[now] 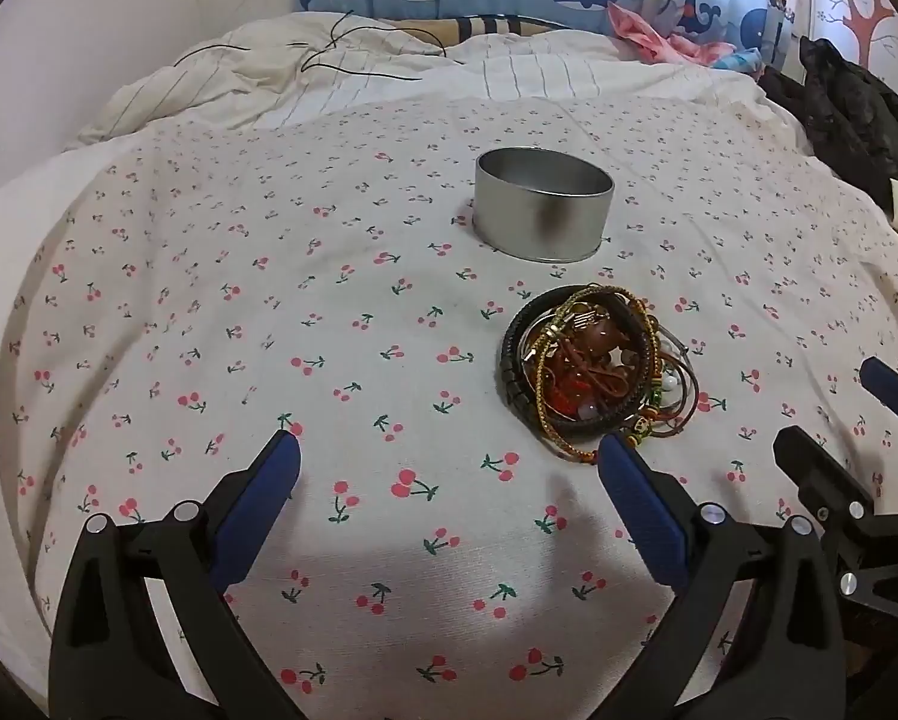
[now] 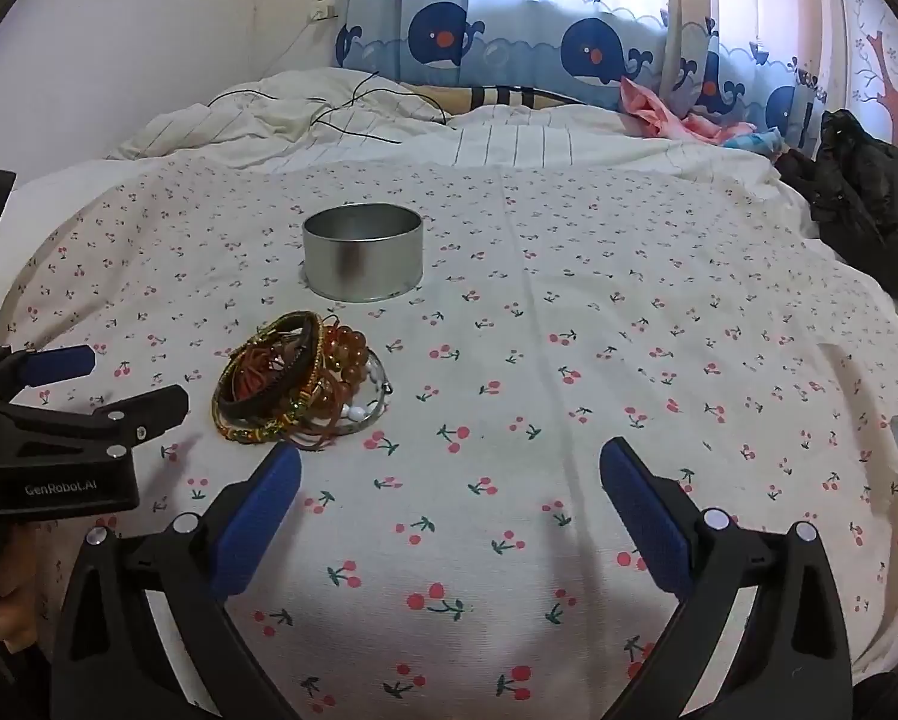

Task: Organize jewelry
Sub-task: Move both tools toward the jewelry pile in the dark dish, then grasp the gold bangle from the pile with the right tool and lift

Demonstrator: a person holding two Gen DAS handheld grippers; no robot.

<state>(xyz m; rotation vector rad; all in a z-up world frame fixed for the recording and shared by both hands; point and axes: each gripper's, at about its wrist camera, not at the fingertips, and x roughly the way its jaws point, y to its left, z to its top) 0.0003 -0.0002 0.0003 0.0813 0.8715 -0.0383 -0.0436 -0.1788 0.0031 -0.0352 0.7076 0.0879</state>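
Tangled bracelets overlap, hiding each other; tin interior unseen.

I see a tangled bracelet pile flat on the bed, just short of the open, upright round tin.

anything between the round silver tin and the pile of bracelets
Nothing: between round silver tin and pile of bracelets only bare cherry-print sheet shows, in both wrist views.
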